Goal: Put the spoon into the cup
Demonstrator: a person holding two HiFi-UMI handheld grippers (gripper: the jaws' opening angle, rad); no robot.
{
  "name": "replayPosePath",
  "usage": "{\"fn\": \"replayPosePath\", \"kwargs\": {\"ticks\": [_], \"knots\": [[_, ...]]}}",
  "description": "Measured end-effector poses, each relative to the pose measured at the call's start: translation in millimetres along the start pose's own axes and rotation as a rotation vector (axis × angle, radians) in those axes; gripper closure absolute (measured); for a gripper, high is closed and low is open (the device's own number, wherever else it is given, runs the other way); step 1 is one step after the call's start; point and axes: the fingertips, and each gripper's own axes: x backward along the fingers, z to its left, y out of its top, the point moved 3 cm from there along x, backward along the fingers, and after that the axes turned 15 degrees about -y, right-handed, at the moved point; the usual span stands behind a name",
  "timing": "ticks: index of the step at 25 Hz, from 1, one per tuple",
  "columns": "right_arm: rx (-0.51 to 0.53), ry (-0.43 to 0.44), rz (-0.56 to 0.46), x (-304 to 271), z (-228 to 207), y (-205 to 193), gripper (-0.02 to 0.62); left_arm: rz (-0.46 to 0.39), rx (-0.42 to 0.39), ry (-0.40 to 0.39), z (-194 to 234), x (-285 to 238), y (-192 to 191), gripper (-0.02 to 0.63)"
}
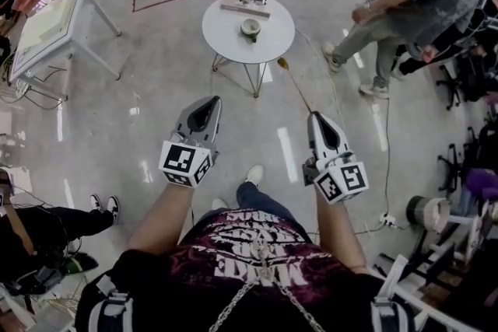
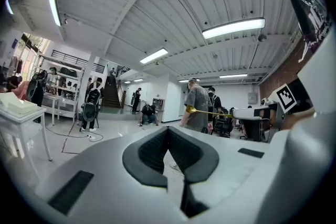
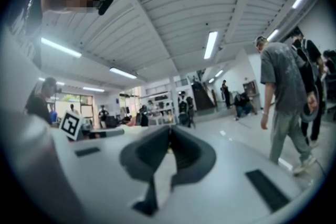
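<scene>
The round table [image 1: 226, 43] stands well ahead of both pairs of jaws, and a person in grey [image 1: 424, 0] is beyond it, to the right of the right jaws. The left gripper [image 1: 211, 102] has its jaws pressed together with nothing between them. The right gripper [image 1: 317, 119] is closed on the end of the spoon's handle. The cup [image 1: 250, 28] sits near the middle of the table, far in front of the jaws. The spoon [image 1: 296, 88] reaches forward from the right jaws, with its bowl end close to the table edge.

I think the main danger is the long lever. The spoon is pinched only at its very end, so a knock of the bowl on the table rim or on the cup's lip could turn it in the pads or pull it out. The cup looks light, and a push from the side may tip it. The person in grey is near the table and could cross the way.

Only the head view shows the cup and the table. The left gripper view shows the spoon from the side, to the right of the left jaws. In the right gripper view the handle is hardly visible, perhaps only a thin pale line in the seam.
</scene>
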Motion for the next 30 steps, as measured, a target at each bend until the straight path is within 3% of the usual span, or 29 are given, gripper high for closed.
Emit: {"fn": "replayPosePath", "kwargs": {"ticks": [5,11,23,30], "knots": [[-0.007,0.022,-0.011,-19,-21,7,0.56,0.011,0.007,0.025,10,-27,-6,0.577],[-0.036,0.045,-0.037,-36,-49,16,0.56,0.011,-0.041,0.035,9,-53,13,0.577],[-0.044,0.096,-0.04,-64,-69,28,0.56,-0.003,-0.057,0.087,17,-76,31,0.577],[-0.042,0.118,-0.022,-98,-63,30,0.56,-0.009,-0.037,0.109,48,-79,30,0.577]]}}
